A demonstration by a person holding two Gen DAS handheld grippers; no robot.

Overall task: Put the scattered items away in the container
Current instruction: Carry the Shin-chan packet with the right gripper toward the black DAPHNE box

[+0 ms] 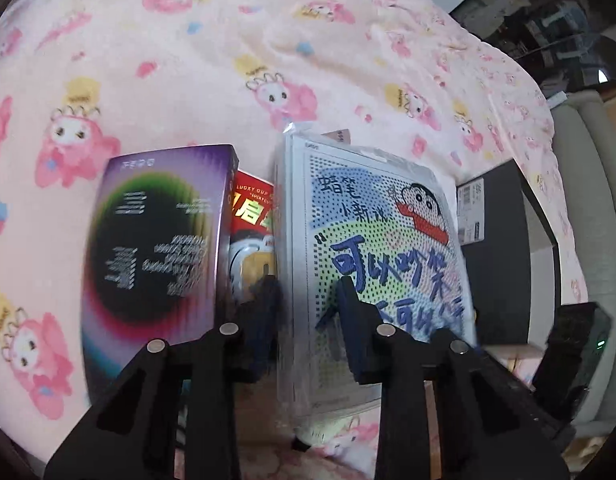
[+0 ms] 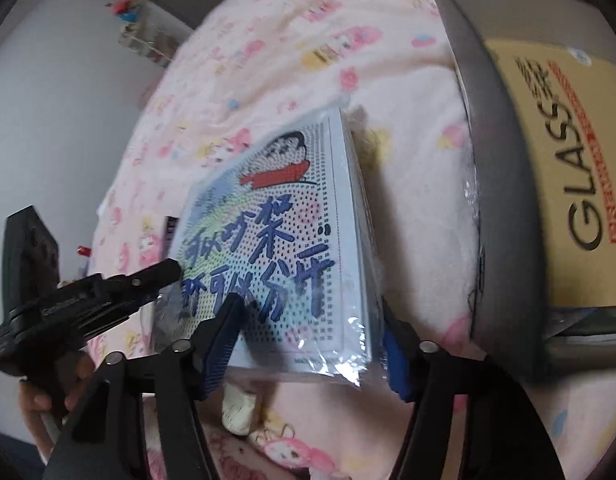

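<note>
A flat, shrink-wrapped cartoon box stands on edge on the pink blanket, both grippers at it.

The blanket (image 1: 187,40) gives soft footing. Beside the cartoon box (image 1: 372,240) stand a purple box (image 1: 155,240) and a red box (image 1: 251,216). The cartoon box looks stiff, light, and slippery in its film; best gripped across its thin edges. The right hand-held gripper (image 2: 308,344) straddles it, jaws wide; the left hand-held gripper (image 1: 308,304) pinches its edge narrowly.
</note>
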